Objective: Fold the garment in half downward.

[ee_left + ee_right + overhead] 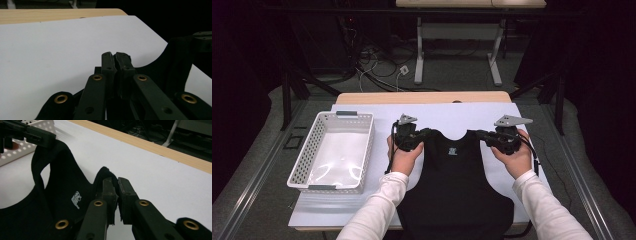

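Black fabric is pinched at both shoulder straps: a sleeveless top [455, 180] lies front-up on the white surface [462, 114], its hem hanging off the near edge toward the person. The left gripper [418, 135] has its jaws closed on the left strap, and the right gripper [488, 135] is clamped on the right strap; in the right gripper view a fold of cloth pokes up between the jaws, close to the small white logo [76, 199] below the neckline. In the left gripper view the jaws meet with dark cloth caught between them, the neckline curving away to the side.

The step in hand looks like spreading or lifting the top by its shoulders, perhaps ahead of folding it or moving it to the white perforated basket [309, 154] that sits just left of the garment. To do it well, both grips should hold the full thickness of each strap, not only an edge, and the two hands should move together at the same height so the cloth stays taut and flat between them. Pulling unevenly would likely skew the neckline or let one strap slip.
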### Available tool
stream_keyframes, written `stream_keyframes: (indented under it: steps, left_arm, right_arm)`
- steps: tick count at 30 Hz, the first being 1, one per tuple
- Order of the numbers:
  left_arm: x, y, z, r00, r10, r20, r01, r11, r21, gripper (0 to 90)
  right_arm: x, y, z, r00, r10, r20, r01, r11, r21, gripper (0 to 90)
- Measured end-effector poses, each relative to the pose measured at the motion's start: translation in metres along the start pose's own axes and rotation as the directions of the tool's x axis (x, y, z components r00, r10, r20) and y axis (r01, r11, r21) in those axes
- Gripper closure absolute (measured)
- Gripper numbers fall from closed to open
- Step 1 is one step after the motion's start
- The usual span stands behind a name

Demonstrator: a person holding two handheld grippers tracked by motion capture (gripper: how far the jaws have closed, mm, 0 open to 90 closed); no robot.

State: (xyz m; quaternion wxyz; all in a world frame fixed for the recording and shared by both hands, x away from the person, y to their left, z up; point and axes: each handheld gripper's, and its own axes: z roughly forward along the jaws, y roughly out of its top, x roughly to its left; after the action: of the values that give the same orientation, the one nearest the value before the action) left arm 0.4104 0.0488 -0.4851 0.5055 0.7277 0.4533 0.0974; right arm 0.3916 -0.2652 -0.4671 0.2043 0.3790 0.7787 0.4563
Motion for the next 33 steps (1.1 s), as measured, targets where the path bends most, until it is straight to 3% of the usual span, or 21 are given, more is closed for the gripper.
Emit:
stream_keyframes:
  steps: [15,20,24,33]
  left_arm:
    - [-0.015,-0.018,-0.030,0.9981,0.027,0.055,-0.025,0.9992,-0.030,85.9]
    - [-0.022,-0.026,-0.044,0.9963,0.014,0.085,-0.008,0.9974,-0.071,85.9]
    - [-0.030,-0.034,-0.053,0.9954,0.029,0.092,-0.022,0.9965,-0.080,85.8]
    - [-0.044,-0.063,-0.057,0.9931,0.071,0.094,-0.069,0.9973,-0.027,85.8]
  right_arm:
    - [0.020,-0.012,-0.031,0.9981,-0.013,-0.061,0.010,0.999,-0.051,85.1]
    - [0.026,-0.018,-0.043,0.9969,-0.015,-0.077,0.009,0.997,-0.072,85.1]
    - [0.033,-0.023,-0.054,0.9943,-0.027,-0.103,0.018,0.996,-0.087,85.0]
    - [0.048,-0.042,-0.062,0.9896,-0.040,-0.138,0.032,0.997,-0.065,84.8]
